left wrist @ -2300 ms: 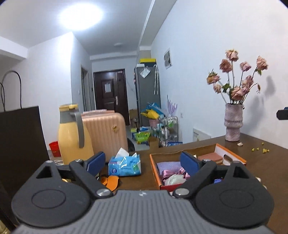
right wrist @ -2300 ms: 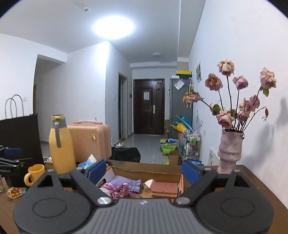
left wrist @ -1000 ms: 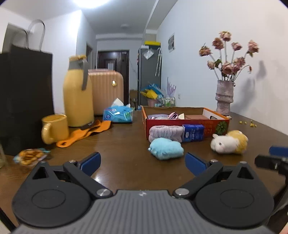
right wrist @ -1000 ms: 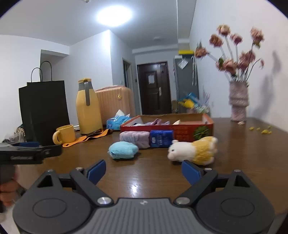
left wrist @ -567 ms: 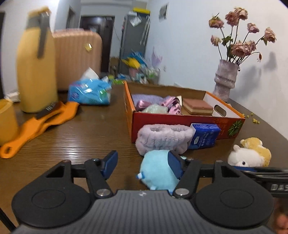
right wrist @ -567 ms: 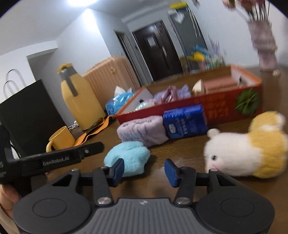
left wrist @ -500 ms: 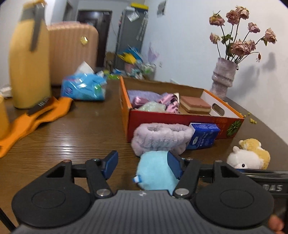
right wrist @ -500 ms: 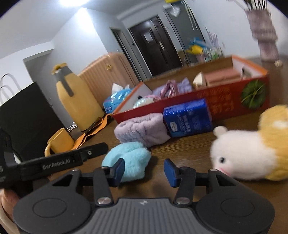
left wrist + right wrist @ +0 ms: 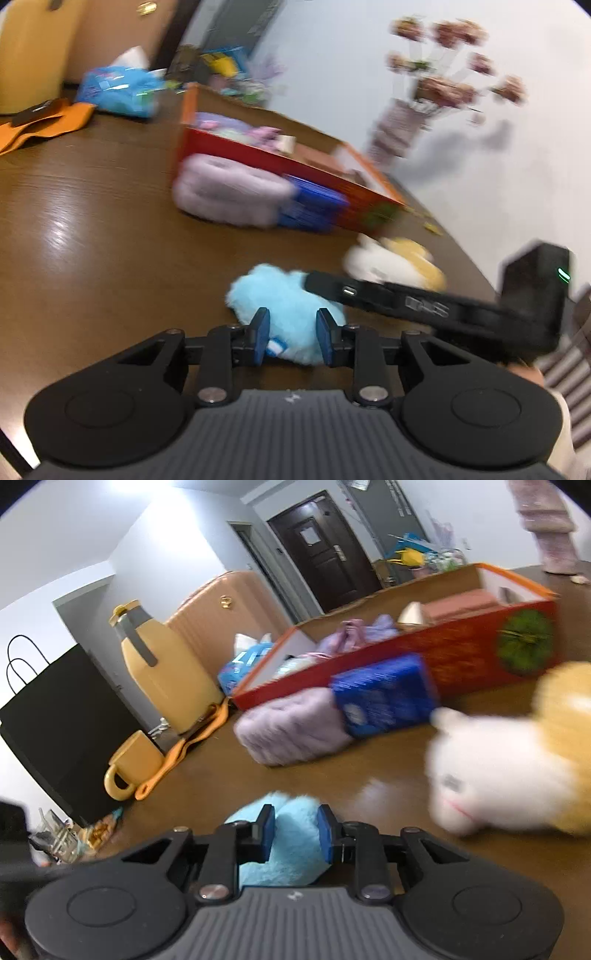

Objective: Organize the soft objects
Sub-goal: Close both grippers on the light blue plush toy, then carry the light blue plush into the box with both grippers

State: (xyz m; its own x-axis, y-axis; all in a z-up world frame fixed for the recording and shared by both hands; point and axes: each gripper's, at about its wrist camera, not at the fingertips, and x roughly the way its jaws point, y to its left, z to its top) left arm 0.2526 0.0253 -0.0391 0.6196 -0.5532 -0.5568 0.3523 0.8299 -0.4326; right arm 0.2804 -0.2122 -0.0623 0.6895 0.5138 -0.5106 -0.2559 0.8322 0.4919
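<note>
The blue plush toy (image 9: 284, 295) lies on the wooden table (image 9: 92, 229), and both my grippers are on it. My left gripper (image 9: 291, 334) has just been closing, and its blue pads now pinch the near end of the toy. My right gripper (image 9: 293, 829) has just been closing too, with the same fluff squeezed between its pads. Beyond my fingers sit a purple headband (image 9: 291, 727), a blue packet (image 9: 384, 698) and the red box (image 9: 469, 653). A white and yellow plush (image 9: 517, 760) lies right of my right fingers.

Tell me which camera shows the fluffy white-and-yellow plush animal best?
The right wrist view: the fluffy white-and-yellow plush animal fills the right side, face visible. In the left wrist view it is small, blurred, and partly hidden behind a black bar.
</note>
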